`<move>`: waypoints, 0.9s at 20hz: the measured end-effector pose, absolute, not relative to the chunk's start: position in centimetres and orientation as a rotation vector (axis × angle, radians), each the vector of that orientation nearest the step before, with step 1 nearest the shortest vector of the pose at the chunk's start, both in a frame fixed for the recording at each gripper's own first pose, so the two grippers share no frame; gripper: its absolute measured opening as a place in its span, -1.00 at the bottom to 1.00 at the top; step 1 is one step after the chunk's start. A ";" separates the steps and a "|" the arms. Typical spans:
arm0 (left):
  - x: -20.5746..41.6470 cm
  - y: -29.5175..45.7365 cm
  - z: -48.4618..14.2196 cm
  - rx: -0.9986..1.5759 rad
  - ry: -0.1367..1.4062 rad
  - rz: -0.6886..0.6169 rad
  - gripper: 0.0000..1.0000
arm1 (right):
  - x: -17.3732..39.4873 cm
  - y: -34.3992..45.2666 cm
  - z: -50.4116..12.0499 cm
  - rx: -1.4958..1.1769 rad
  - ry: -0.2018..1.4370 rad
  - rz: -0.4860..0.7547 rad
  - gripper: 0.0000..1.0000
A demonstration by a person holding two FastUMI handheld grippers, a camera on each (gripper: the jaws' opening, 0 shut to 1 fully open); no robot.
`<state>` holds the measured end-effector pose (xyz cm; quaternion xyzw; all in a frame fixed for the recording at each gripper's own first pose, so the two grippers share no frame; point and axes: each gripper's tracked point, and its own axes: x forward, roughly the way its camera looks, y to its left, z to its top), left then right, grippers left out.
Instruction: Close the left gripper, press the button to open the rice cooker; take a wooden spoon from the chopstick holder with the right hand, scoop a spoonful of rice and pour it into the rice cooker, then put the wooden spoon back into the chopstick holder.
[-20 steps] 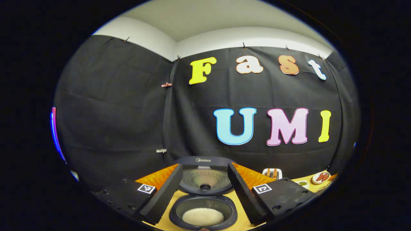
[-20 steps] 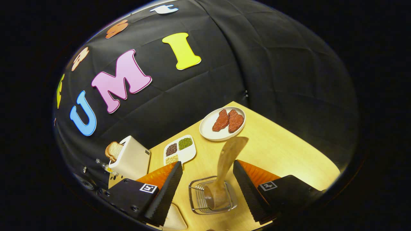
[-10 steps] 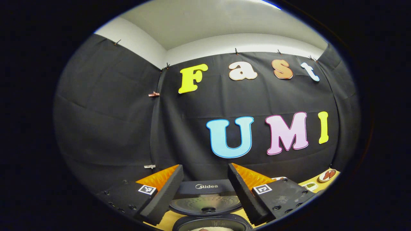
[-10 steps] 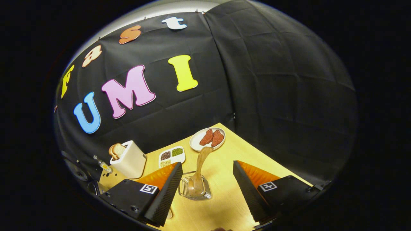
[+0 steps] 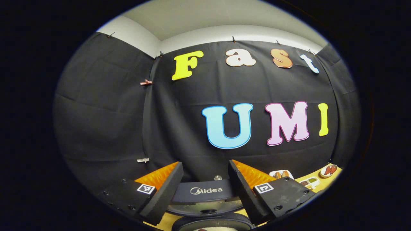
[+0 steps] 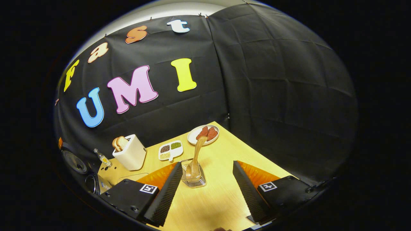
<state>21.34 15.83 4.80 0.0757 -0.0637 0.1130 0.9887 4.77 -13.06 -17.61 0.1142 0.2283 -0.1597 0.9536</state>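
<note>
Backing away with my right hand-held gripper (image 6: 205, 189) wide open and empty, I keep clear of the wooden spoon (image 6: 196, 158) standing in the chopstick holder (image 6: 193, 179) on the counter (image 6: 224, 160), rice cooker (image 5: 205, 195) open.

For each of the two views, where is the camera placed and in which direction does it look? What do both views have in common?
Left gripper view: rides on the left tool, faces the black cloth wall over the dark rice cooker with raised lid; its two open fingers show.
Right gripper view: rides on the right tool, looks down on the yellow wooden table and the clear holder with wooden spoon; its open fingers show.
Shared: white plate of red meat, white divided grain dish.
</note>
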 end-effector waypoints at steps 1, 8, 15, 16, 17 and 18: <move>21.0 15.7 4.5 0.150 -0.106 0.226 0.90 | 4.7 -12.8 -17.8 0.237 0.467 -0.323 0.97; 15.5 13.8 0.4 0.074 0.113 0.236 0.97 | 5.9 -10.3 -19.0 0.238 0.484 -0.269 0.97; 10.5 12.5 -6.5 0.030 0.324 0.271 0.96 | 5.5 -8.8 -20.2 0.241 0.513 -0.222 0.97; 9.9 12.4 -7.9 0.024 0.347 0.270 0.96 | 5.3 -8.6 -20.5 0.244 0.523 -0.219 0.97; 9.4 12.4 -9.1 0.020 0.365 0.270 0.96 | 4.9 -8.5 -20.9 0.249 0.535 -0.216 0.97; 9.0 12.3 -10.3 0.026 0.380 0.269 0.96 | 4.6 -8.4 -21.2 0.254 0.547 -0.216 0.97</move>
